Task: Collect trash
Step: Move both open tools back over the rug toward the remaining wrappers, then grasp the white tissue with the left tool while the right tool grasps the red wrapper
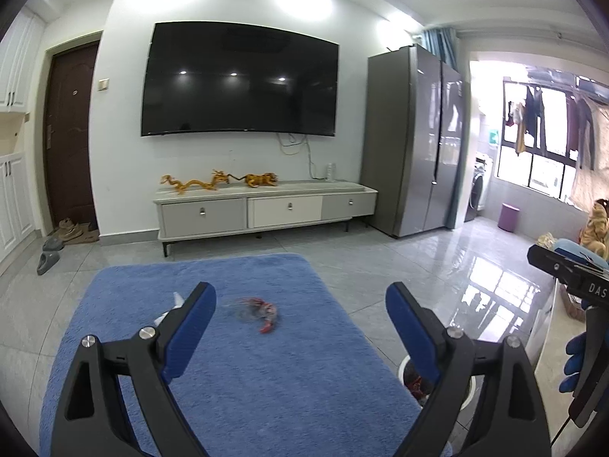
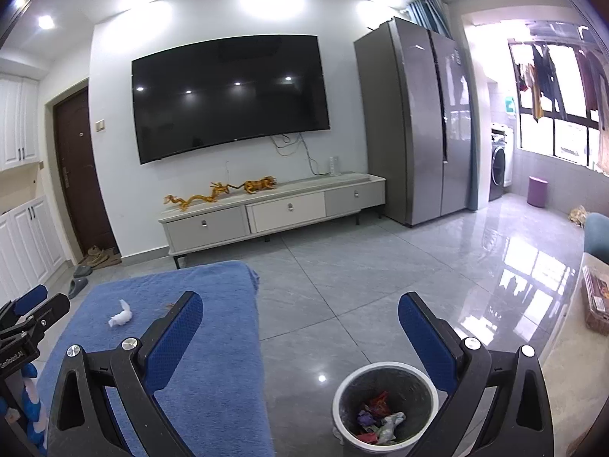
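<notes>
Both grippers hover empty, fingers spread wide. The left gripper faces a crumpled red-and-clear plastic wrapper lying on the blue towel-covered desk, beside a white tissue wad. Best approach: lower squarely over the wrapper, pinch its middle, then carry it to the round white-rimmed bin beneath the right gripper.
</notes>
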A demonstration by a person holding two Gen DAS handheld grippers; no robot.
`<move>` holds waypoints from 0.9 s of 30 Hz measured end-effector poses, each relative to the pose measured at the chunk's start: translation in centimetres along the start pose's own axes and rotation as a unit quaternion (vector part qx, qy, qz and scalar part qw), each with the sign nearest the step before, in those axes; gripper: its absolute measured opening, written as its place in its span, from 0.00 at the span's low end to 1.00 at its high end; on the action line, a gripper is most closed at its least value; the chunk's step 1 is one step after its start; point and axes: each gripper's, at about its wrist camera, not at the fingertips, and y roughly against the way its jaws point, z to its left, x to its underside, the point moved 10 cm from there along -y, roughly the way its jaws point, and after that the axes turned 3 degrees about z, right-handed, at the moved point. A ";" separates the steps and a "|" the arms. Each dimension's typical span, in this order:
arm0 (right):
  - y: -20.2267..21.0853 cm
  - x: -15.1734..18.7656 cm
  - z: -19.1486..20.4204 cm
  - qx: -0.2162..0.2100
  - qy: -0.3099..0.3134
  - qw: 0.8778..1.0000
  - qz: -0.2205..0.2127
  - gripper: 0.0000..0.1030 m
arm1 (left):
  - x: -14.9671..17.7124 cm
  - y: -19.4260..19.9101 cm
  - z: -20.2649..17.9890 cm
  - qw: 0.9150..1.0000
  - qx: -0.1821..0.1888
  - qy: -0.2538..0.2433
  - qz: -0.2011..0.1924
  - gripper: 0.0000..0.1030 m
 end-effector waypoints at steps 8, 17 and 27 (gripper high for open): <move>-1.5 0.3 3.2 -0.020 0.021 0.999 0.017 1.00 | 1.0 -0.5 3.9 1.000 -0.019 0.022 0.006 0.88; -6.5 0.7 7.9 -0.051 0.071 0.994 0.059 1.00 | 4.2 -4.0 14.0 0.993 -0.083 0.068 0.049 0.88; -17.1 4.6 15.1 -0.133 0.100 0.976 0.142 1.00 | 10.0 -10.6 23.9 0.976 -0.129 0.114 0.131 0.88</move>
